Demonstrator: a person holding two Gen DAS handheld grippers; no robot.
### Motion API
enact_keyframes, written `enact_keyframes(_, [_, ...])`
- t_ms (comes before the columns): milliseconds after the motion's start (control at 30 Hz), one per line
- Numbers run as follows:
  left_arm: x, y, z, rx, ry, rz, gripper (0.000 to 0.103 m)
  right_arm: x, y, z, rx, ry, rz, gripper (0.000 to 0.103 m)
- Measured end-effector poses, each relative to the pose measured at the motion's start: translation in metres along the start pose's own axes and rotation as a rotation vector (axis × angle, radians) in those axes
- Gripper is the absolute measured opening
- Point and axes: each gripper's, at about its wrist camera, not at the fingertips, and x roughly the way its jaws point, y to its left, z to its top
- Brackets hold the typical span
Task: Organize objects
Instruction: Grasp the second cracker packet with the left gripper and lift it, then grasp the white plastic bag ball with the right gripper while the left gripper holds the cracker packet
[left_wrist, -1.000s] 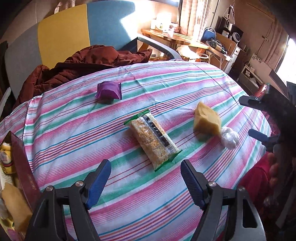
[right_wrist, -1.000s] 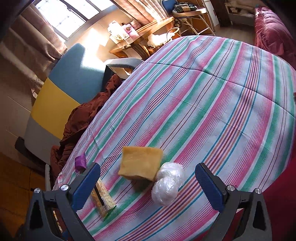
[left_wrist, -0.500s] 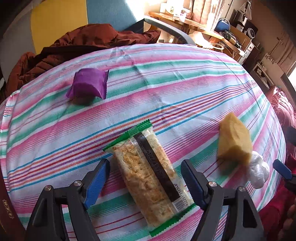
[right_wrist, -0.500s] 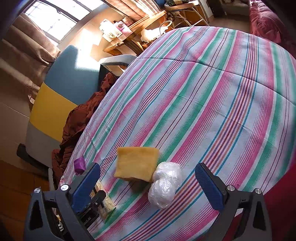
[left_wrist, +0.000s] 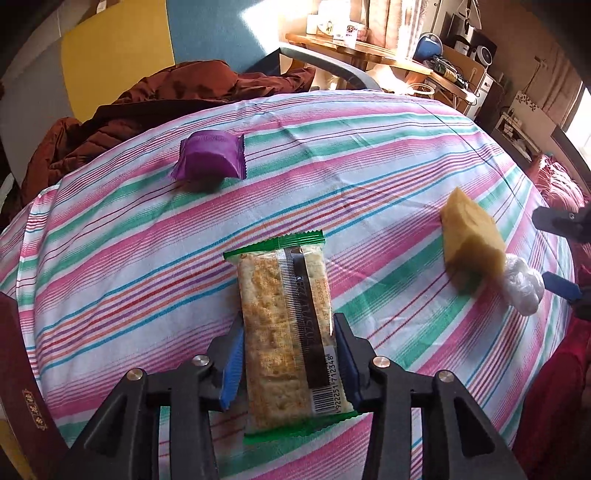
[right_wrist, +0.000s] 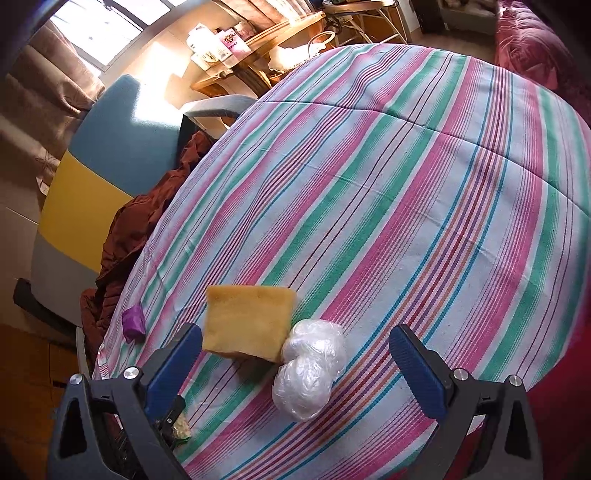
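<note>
My left gripper (left_wrist: 286, 354) is shut on the near half of a green-edged cracker packet (left_wrist: 284, 314) that lies on the striped tablecloth (left_wrist: 110, 258). A purple snack pouch (left_wrist: 210, 160) lies beyond it to the left. A yellow sponge (left_wrist: 471, 242) and a ball of clear plastic (left_wrist: 522, 284) lie to the right. My right gripper (right_wrist: 295, 365) is open, and the sponge (right_wrist: 247, 323) and the plastic ball (right_wrist: 308, 369) sit between its jaws. The pouch (right_wrist: 133, 325) shows at the left.
A brown jacket (left_wrist: 129, 103) lies on a blue, yellow and grey chair (left_wrist: 147, 40) behind the table. A dark red box (left_wrist: 22, 387) stands at the left edge. A wooden desk (left_wrist: 369, 48) with clutter stands at the back.
My left gripper moved forward over the cracker packet and closed on its sides. The right gripper crept slightly closer to the sponge and stayed open.
</note>
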Motion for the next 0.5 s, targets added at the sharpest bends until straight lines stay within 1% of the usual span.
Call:
enact_keyframes(67, [-0.005,-0.001,-0.01,0.007,-0.004,0.001,0.044,0.001,0.001,0.0,-0.013,0.0,-0.014,0.099])
enact_keyframes(133, [-0.009,-0.001,-0.02,0.013,-0.008,-0.001,0.044,0.002,0.002,-0.001,-0.026,0.0,-0.025,0.091])
enact_keyframes(200, [-0.012,0.001,-0.029,0.012,-0.013,-0.006,0.044,0.004,0.004,-0.002,-0.044,0.01,-0.033,0.085])
enact_keyframes(267, [-0.019,0.005,-0.04,0.005,-0.023,-0.013,0.044,0.009,0.007,-0.004,-0.062,0.035,-0.04,0.083])
enact_keyframes(300, [-0.021,0.005,-0.044,0.002,-0.027,-0.017,0.044,0.011,0.008,-0.006,-0.071,0.046,-0.044,0.078])
enact_keyframes(333, [-0.025,0.006,-0.051,-0.001,-0.033,-0.02,0.044,0.013,0.009,-0.006,-0.082,0.054,-0.049,0.071])
enact_keyframes(400, [-0.031,0.007,-0.06,0.002,-0.041,-0.023,0.044,0.016,0.011,-0.008,-0.097,0.066,-0.065,0.066])
enact_keyframes(500, [-0.033,0.009,-0.069,0.004,-0.057,-0.034,0.044,0.028,0.013,-0.014,-0.122,0.135,-0.083,0.064])
